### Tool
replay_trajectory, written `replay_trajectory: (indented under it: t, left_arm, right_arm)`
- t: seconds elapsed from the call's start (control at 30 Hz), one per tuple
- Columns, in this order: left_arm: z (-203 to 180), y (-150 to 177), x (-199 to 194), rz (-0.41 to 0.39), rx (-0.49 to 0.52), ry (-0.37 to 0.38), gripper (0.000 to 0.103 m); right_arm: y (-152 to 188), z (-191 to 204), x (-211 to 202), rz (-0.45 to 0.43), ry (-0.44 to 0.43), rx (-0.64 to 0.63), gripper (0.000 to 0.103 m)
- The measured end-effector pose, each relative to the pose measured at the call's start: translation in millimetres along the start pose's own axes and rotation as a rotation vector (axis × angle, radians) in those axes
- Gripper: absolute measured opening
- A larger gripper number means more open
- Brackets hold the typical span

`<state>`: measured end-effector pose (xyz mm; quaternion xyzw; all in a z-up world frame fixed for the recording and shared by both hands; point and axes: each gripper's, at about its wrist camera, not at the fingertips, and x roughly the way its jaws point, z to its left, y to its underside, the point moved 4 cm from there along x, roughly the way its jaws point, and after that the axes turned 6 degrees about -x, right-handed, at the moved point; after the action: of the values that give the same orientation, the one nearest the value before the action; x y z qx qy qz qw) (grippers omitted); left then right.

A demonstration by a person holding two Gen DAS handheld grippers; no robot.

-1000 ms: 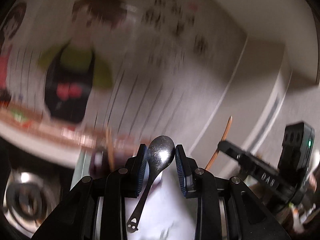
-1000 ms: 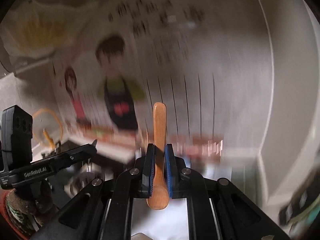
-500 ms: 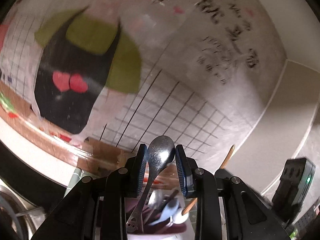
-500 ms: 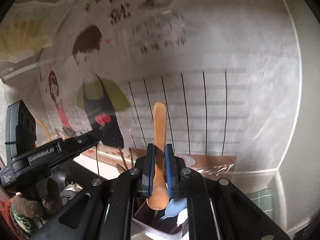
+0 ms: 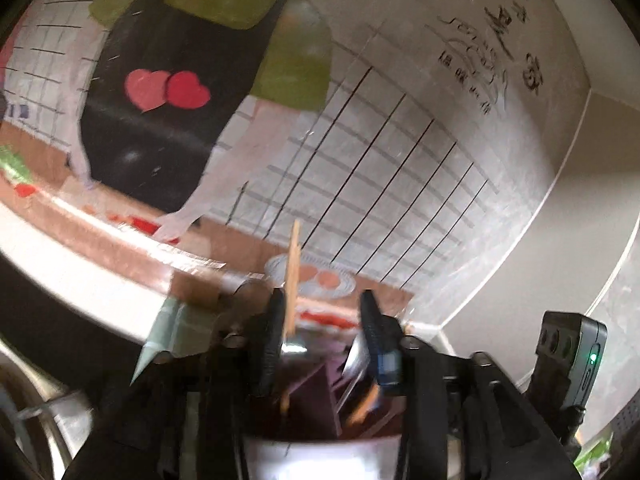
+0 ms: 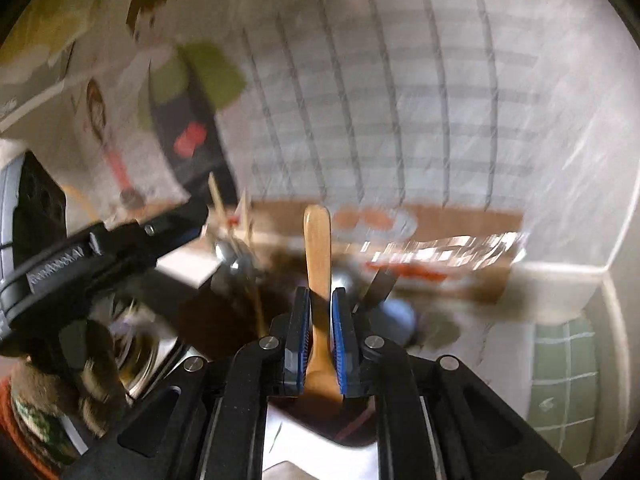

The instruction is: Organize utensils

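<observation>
Right wrist view shows the right gripper (image 6: 320, 336) clamped on a wooden spoon (image 6: 318, 280) above the utensil holder (image 6: 224, 320), while the left gripper (image 5: 324, 340) opens empty, ready to drop in.

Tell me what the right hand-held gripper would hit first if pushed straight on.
Probably the utensil holder just ahead and below, crowded with cutlery. The right hand-held gripper is shut on the wooden spoon. Blur leaves depth unclear.

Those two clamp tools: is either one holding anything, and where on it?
The right gripper is clamped on a wooden spoon low on its handle, near the bowl. The left gripper holds nothing; its jaws are opening.
</observation>
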<state>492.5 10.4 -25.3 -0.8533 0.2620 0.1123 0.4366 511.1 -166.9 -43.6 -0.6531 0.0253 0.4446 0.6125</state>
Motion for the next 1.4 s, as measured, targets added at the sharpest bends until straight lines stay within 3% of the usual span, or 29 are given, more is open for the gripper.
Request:
replay_trajectory:
  t: [0.1, 0.27, 0.4, 0.47, 0.6, 0.73, 0.9, 1.4]
  left_arm:
    - [-1.5, 0.6, -23.6, -0.012, -0.001, -0.05, 0.05]
    - [-21.0, 20.1, -85.4, -0.012, 0.081, -0.168, 0.05]
    - [-42.3, 66.3, -135.8, 0.013, 0.229, -0.292, 0.05]
    - [-51.3, 94.5, -161.9, 0.018, 0.269, -0.32, 0.05]
    - [-65.4, 138.4, -208.9, -0.007, 0.283, -0.321, 0.05]
    - [-73.7, 175.4, -239.9, -0.01, 0.287, -0.419, 0.05]
    - [-84.6, 198.0, -255.7, 0.002, 0.319, -0.406, 0.05]
    - [-89.7, 205.3, -268.7, 0.01, 0.313, -0.421, 0.05]
  right_arm:
    - [3.6, -1.0, -16.3, -0.013, 0.047, 0.009, 0.012]
    - [15.4, 5.9, -86.3, -0.082, 0.091, 0.028, 0.015]
    - [42.3, 27.6, -142.2, -0.129, 0.095, 0.003, 0.027]
    - [61.6, 45.8, -166.5, -0.143, 0.084, -0.025, 0.028]
    - [102.0, 80.1, -207.3, -0.168, 0.067, -0.024, 0.028]
    - [136.2, 110.6, -224.5, -0.135, 0.098, -0.075, 0.028]
    - [158.6, 123.5, -233.6, -0.082, 0.06, -0.044, 0.028]
    - [174.9, 133.7, -248.4, -0.096, 0.097, -0.053, 0.028]
